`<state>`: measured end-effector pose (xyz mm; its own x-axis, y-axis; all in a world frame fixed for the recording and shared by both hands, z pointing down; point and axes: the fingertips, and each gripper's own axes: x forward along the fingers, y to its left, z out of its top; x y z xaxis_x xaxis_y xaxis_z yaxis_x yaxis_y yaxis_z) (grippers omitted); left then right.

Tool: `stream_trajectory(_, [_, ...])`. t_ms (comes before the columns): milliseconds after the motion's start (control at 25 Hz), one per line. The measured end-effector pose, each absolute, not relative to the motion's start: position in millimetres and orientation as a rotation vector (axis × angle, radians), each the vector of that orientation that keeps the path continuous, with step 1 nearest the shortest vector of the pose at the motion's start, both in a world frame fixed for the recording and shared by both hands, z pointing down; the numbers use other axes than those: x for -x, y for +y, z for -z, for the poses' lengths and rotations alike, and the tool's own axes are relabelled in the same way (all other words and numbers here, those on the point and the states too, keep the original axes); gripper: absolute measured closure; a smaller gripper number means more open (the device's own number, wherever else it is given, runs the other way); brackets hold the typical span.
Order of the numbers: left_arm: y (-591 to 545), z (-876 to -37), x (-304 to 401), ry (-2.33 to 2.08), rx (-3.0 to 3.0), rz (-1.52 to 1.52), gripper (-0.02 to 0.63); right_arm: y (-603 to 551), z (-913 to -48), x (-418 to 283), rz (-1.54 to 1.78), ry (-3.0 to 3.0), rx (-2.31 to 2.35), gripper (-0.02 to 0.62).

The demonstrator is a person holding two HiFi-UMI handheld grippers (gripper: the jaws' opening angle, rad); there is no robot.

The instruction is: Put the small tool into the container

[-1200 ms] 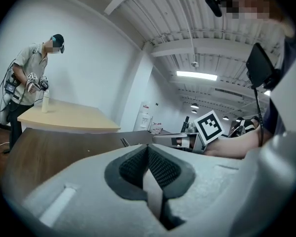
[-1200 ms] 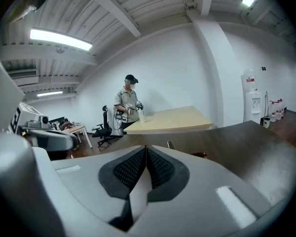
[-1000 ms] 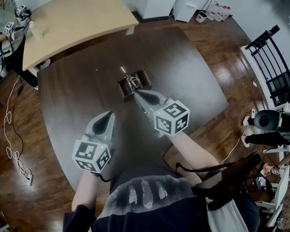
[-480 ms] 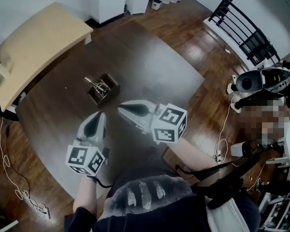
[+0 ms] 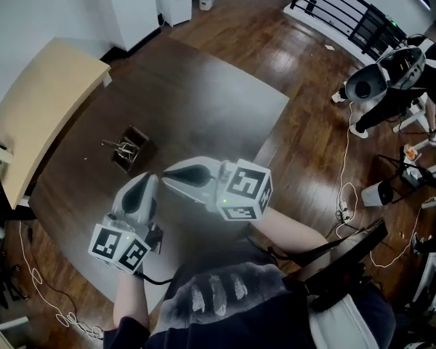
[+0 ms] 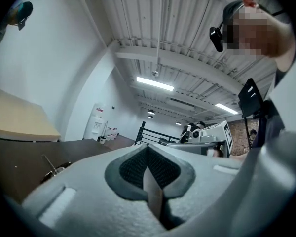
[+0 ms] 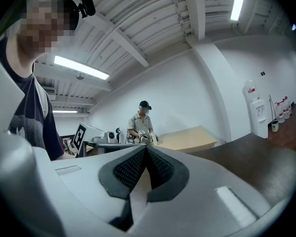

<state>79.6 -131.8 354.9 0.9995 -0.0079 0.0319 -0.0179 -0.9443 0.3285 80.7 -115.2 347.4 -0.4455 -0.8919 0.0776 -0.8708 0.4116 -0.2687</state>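
The right hand-held gripper (image 5: 171,174) has backed away from the container (image 5: 134,150); it and the left hand-held gripper (image 5: 147,185) are closed, empty. The small tool (image 5: 115,146) lies inside the container, handle jutting leftward.

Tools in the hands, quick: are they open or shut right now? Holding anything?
Left tool: shut, holding nothing.
Right tool: shut, holding nothing.

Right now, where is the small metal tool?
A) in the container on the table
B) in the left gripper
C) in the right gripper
A: the tool sits in the container on the table; the left gripper and right gripper are shut, empty.
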Motion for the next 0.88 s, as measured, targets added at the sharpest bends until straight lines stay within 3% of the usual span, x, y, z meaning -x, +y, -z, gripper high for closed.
stream_trajectory(440, [-51,-313,-179,0.233,-2.785,-0.015,0.607,-34,-321,-186,0.352,2.365,1.746,0.594])
stream_trajectory(880, [21,-331,-258,0.305,-2.778,-0.151,0.607,46,-333,-273,0.381,2.206,1.865,0.594])
